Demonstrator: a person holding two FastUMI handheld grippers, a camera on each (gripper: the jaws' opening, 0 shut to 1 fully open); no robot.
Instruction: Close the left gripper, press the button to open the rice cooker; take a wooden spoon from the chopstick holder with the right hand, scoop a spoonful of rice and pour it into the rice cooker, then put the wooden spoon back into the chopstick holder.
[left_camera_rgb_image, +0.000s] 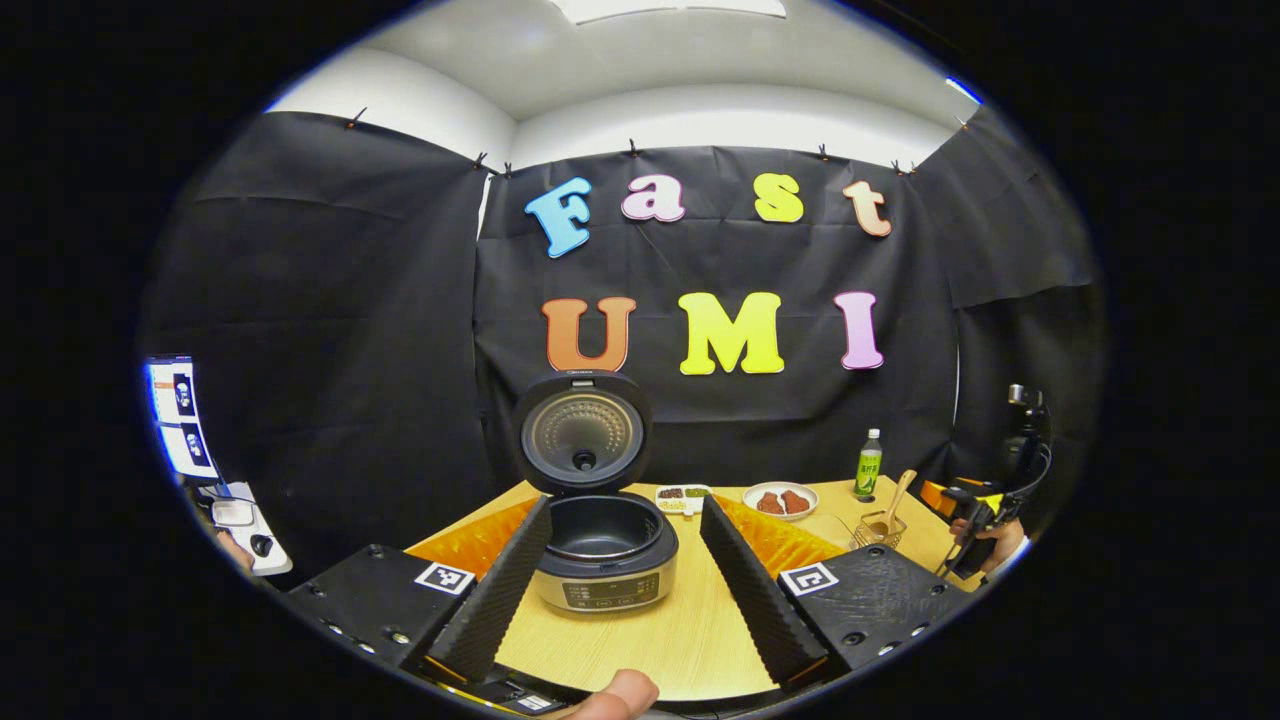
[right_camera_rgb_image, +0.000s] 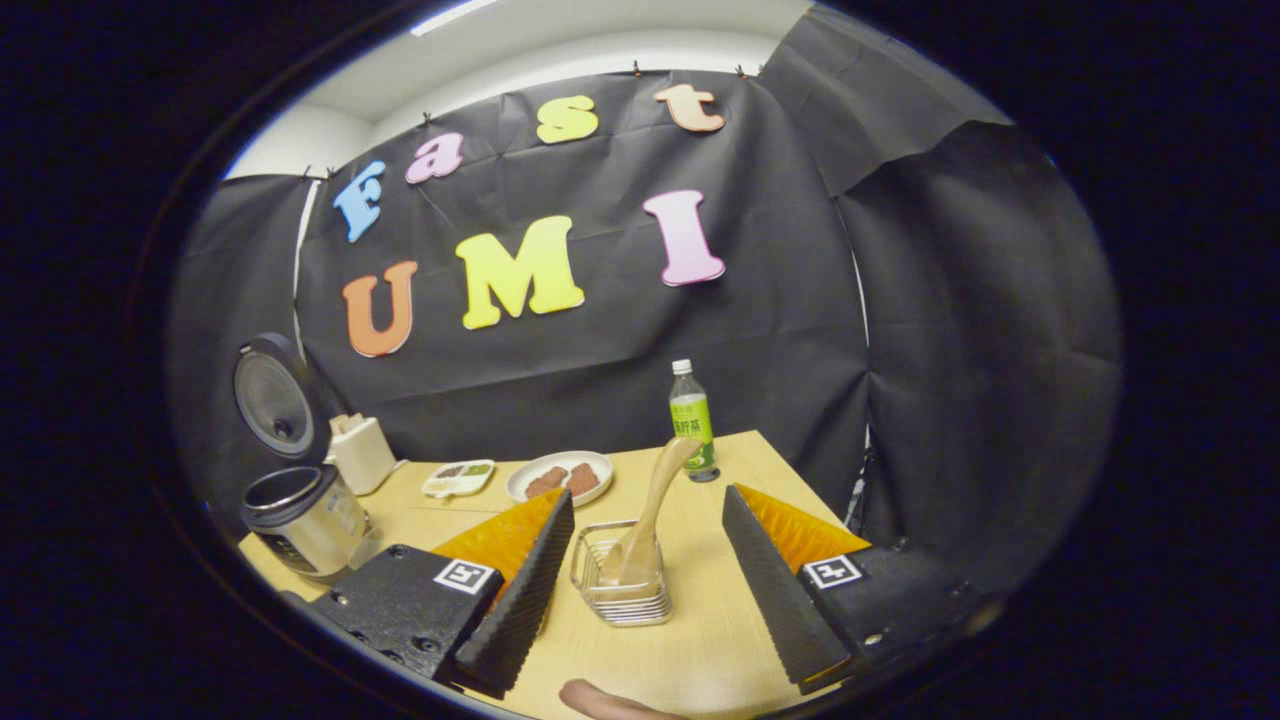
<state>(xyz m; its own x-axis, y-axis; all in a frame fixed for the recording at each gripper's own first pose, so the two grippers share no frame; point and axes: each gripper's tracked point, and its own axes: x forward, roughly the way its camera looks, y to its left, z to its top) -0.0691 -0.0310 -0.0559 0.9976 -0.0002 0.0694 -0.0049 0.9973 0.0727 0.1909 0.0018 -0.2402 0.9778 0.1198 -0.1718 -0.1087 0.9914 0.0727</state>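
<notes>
The rice cooker (left_camera_rgb_image: 605, 565) stands on the wooden table with its lid (left_camera_rgb_image: 585, 430) raised and the dark inner pot showing. My left gripper (left_camera_rgb_image: 625, 505) is open, one finger on each side of the cooker and short of touching it. In the right gripper view the cooker (right_camera_rgb_image: 300, 515) is far left. A wire chopstick holder (right_camera_rgb_image: 620, 590) stands straight ahead, and a wooden spoon (right_camera_rgb_image: 655, 500) leans in it. My right gripper (right_camera_rgb_image: 647, 492) is open just before the holder, holding nothing. The left gripper view has the holder (left_camera_rgb_image: 880, 528) and the right gripper (left_camera_rgb_image: 985, 510) at the right.
A green-labelled bottle (right_camera_rgb_image: 692, 420) stands at the table's far edge. A white plate (right_camera_rgb_image: 560, 477) with brown food and a small divided dish (right_camera_rgb_image: 458, 478) sit behind the holder. A cream box (right_camera_rgb_image: 360, 450) stands behind the cooker. A screen (left_camera_rgb_image: 180, 415) is far left.
</notes>
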